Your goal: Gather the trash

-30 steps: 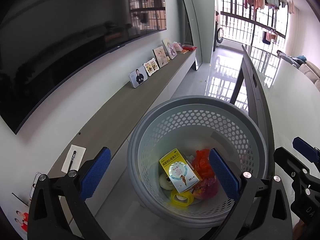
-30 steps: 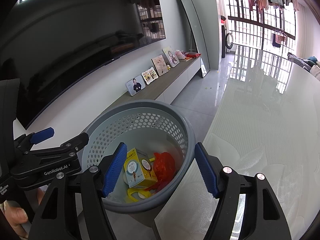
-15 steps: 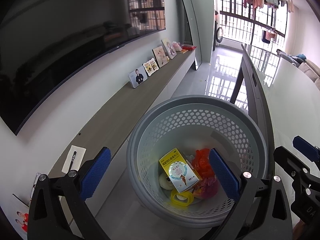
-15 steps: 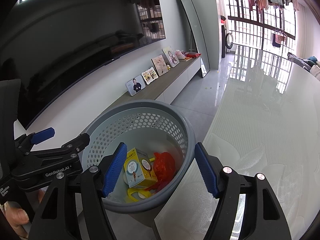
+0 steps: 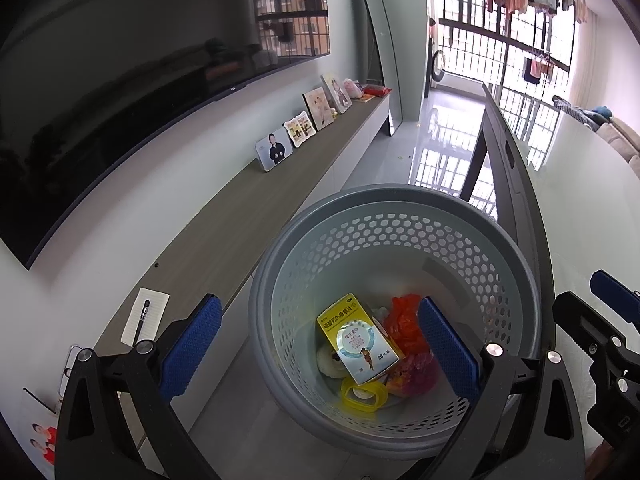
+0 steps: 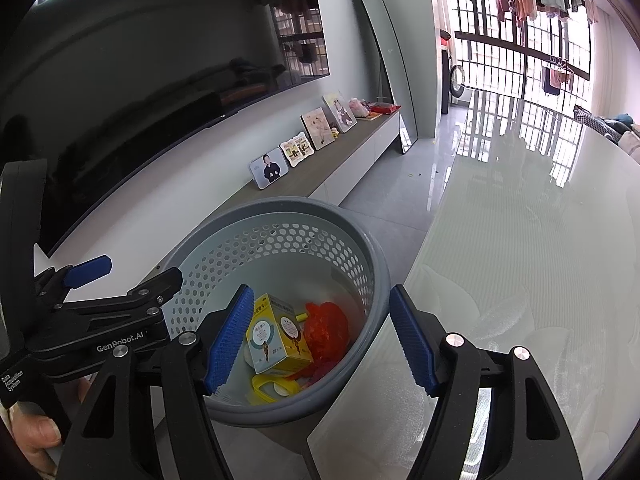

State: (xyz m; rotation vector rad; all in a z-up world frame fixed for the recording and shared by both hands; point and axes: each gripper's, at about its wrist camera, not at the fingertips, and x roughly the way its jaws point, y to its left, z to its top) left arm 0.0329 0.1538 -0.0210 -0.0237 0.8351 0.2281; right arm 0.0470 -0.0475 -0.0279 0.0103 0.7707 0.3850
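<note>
A grey perforated basket (image 5: 400,216) stands on the floor beside the table; it also shows in the right wrist view (image 6: 280,210). Inside lie a yellow box (image 5: 356,338), a red crumpled wrapper (image 5: 404,320), a yellow ring-shaped piece (image 5: 362,394), a pink wrapper (image 5: 414,372) and a whitish item (image 5: 330,362). The box (image 6: 276,334) and red wrapper (image 6: 326,330) show from the right too. My left gripper (image 5: 320,350) is open and empty above the basket. My right gripper (image 6: 322,338) is open and empty over its rim.
A glossy white table (image 6: 520,260) lies to the right with its dark edge (image 5: 516,184) next to the basket. A low cabinet (image 5: 224,232) along the wall holds photo frames (image 5: 274,153) and a notepad with pen (image 5: 144,316). A large TV (image 5: 120,92) hangs above.
</note>
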